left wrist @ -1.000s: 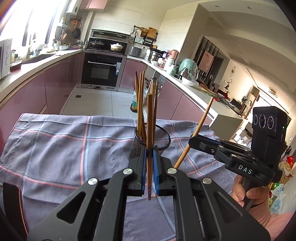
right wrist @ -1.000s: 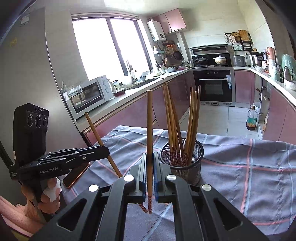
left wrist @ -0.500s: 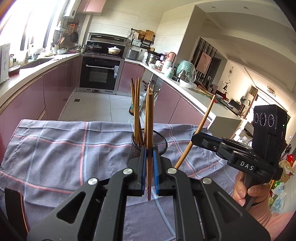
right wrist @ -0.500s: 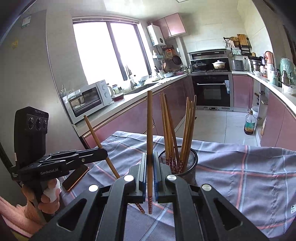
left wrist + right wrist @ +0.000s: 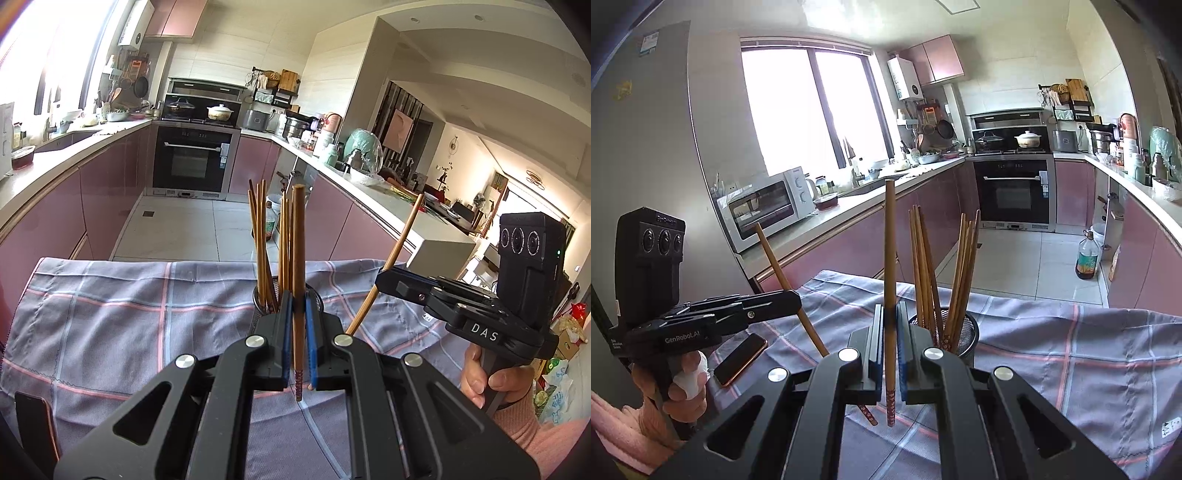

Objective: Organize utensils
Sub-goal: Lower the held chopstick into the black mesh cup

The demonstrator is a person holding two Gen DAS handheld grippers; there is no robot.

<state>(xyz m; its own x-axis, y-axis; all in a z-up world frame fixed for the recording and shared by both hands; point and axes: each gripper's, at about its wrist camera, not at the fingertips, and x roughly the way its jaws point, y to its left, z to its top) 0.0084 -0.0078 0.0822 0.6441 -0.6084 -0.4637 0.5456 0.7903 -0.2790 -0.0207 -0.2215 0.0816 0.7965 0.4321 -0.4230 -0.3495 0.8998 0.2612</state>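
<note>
A black mesh holder stands on the checked cloth with several brown chopsticks upright in it; in the left wrist view the holder sits just behind my fingers. My left gripper is shut on one chopstick, held upright. My right gripper is shut on another chopstick, also upright, left of the holder. Each gripper shows in the other's view: the right one with its tilted chopstick, the left one with its tilted chopstick.
A grey-blue checked cloth covers the table. A phone lies on it at the left, near the left hand. Pink kitchen cabinets, an oven and a microwave lie beyond the table's far edge.
Both grippers have drawn back and risen a little, so the holder looks smaller and lower in each view. Each still holds its chopstick.
</note>
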